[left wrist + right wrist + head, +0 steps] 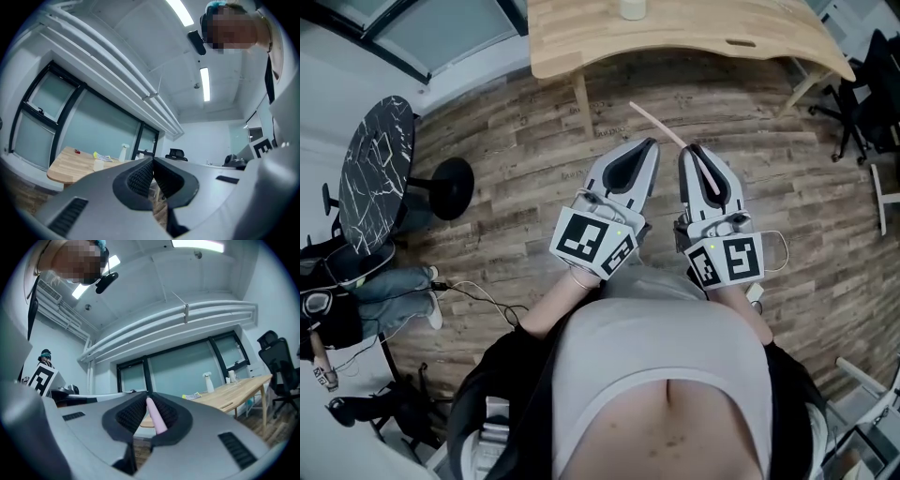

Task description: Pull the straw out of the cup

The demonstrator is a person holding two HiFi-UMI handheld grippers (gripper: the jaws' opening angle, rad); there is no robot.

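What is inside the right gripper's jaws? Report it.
A pink straw, clamped between the right gripper's pads and sticking out past the tips. Its rear end is hidden behind the pads.

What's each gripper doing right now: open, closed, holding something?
Left gripper: closed, nothing between its jaws.
Right gripper: closed on the pink straw.

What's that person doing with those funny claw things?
A person holds a gripper in each hand, standing on the wood floor, back from the wooden table. The right gripper is shut on a pink straw, which sticks out past its tips. The left gripper is shut and empty. The straw is in no cup now; what looks like a pale cup stands on the table.
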